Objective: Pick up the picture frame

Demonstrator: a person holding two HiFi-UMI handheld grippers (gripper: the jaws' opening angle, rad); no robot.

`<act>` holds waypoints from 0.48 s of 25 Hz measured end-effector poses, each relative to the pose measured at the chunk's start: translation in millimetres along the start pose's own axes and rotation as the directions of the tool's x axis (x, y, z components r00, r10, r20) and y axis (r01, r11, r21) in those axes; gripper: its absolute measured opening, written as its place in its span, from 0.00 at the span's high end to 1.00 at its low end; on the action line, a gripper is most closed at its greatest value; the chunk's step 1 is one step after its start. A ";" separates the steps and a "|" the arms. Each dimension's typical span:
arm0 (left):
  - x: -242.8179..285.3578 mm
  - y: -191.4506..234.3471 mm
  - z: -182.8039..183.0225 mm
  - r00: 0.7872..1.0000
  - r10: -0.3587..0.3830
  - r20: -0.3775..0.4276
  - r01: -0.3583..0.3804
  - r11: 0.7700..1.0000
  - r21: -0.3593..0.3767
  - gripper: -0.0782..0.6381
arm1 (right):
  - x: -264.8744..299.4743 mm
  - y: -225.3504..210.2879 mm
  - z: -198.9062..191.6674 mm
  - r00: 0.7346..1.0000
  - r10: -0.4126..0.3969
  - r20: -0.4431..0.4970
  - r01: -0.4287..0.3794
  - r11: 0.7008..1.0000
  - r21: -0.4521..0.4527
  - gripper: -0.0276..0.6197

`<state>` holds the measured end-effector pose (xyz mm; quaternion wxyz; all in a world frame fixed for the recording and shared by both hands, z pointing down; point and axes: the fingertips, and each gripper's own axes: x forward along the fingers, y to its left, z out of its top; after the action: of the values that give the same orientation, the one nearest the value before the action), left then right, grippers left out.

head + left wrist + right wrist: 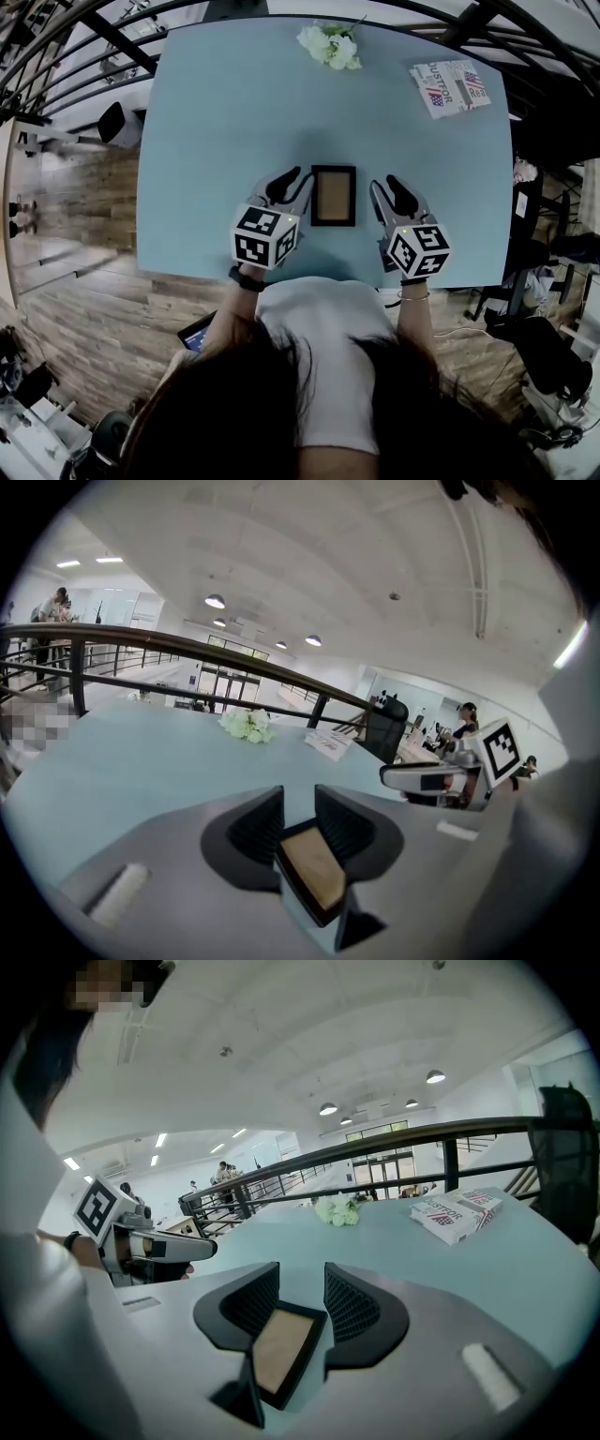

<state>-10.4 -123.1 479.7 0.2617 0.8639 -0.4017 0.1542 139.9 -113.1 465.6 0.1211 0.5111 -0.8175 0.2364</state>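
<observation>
A small dark picture frame point(333, 195) with a tan inside lies flat on the light blue table point(216, 141), near the front edge. My left gripper point(298, 180) is just to its left and my right gripper point(383, 183) just to its right, both pointing away from me. In the left gripper view the frame point(314, 869) shows low in the gap between the black jaws of the left gripper point(298, 813), which stand apart. The right gripper view shows the same: the frame point(281, 1354) low between the spread jaws of the right gripper point(302, 1288). Neither gripper holds anything.
A bunch of white flowers point(330, 44) lies at the table's far edge. A printed paper packet point(450, 86) sits at the far right corner. Dark railings point(56, 66) curve round the table, and a black chair point(112, 122) stands off its left side.
</observation>
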 end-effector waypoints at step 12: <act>28.9 2.9 -56.0 0.989 -0.034 -0.143 0.018 0.993 -0.113 0.75 | 23.3 -3.5 -53.1 0.993 0.037 -0.114 -0.028 0.996 0.083 0.77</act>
<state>2.3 -110.1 540.1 0.3400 0.8396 -0.3785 0.1902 130.2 -105.4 522.4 0.1434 0.4876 -0.8070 0.3008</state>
